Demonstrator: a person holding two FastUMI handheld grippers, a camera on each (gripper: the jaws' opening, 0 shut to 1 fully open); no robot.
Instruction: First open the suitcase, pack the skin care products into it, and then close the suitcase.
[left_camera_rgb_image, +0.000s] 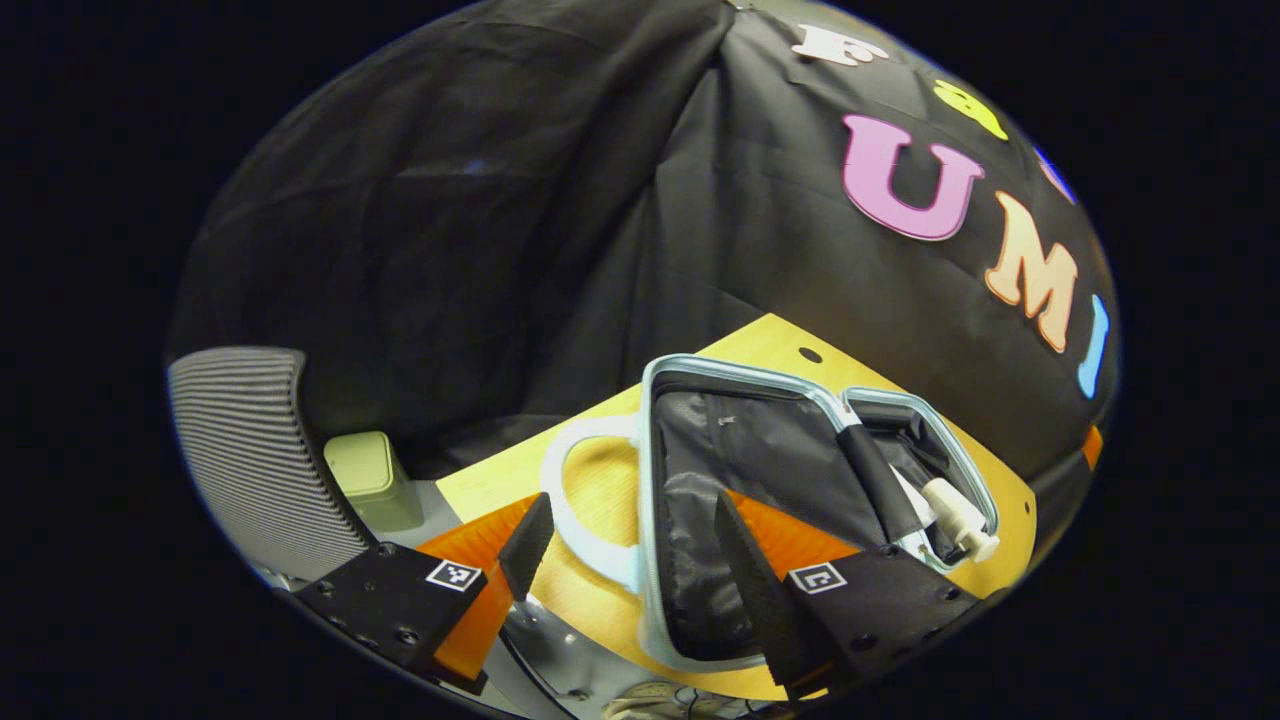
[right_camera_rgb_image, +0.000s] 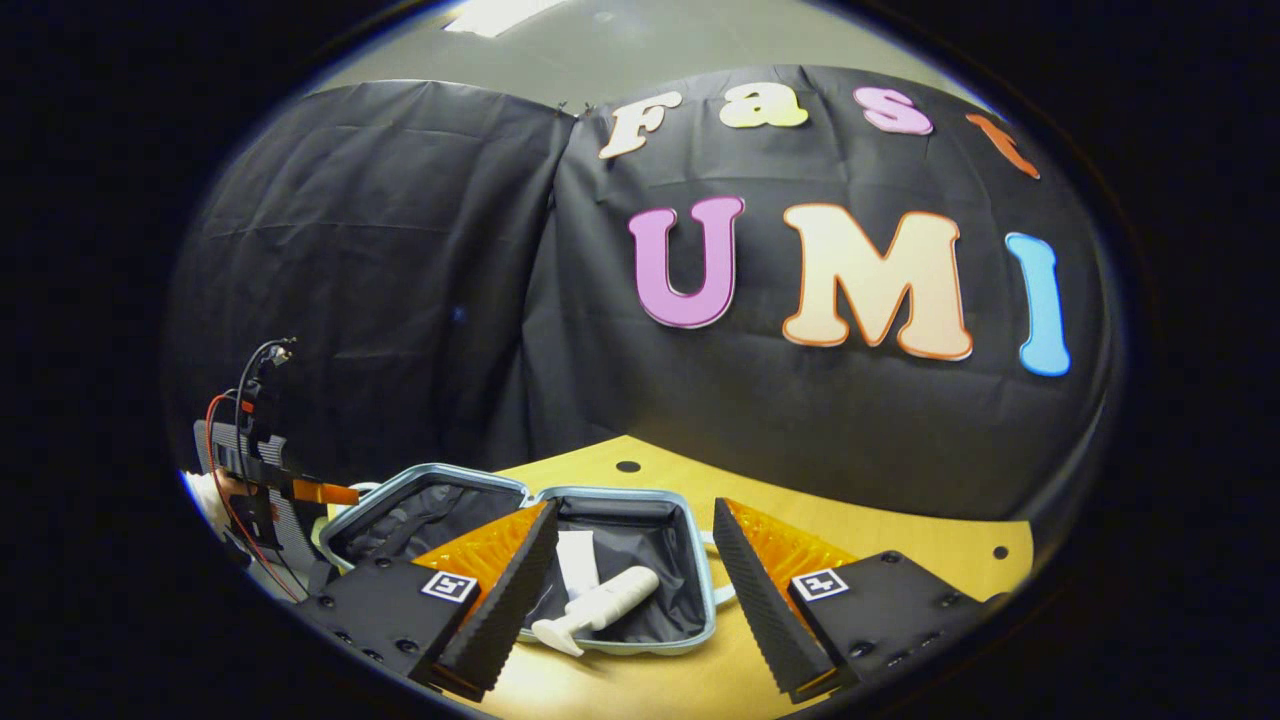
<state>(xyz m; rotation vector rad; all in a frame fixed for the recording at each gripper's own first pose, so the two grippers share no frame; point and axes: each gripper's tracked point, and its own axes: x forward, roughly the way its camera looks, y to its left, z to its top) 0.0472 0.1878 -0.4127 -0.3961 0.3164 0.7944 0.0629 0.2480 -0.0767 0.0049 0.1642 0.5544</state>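
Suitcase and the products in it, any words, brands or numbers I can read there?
None legible: the suitcase, pump bottle and tube show no readable print at this size.
The square markers beside the jaws carry black-and-white patterns, not words.
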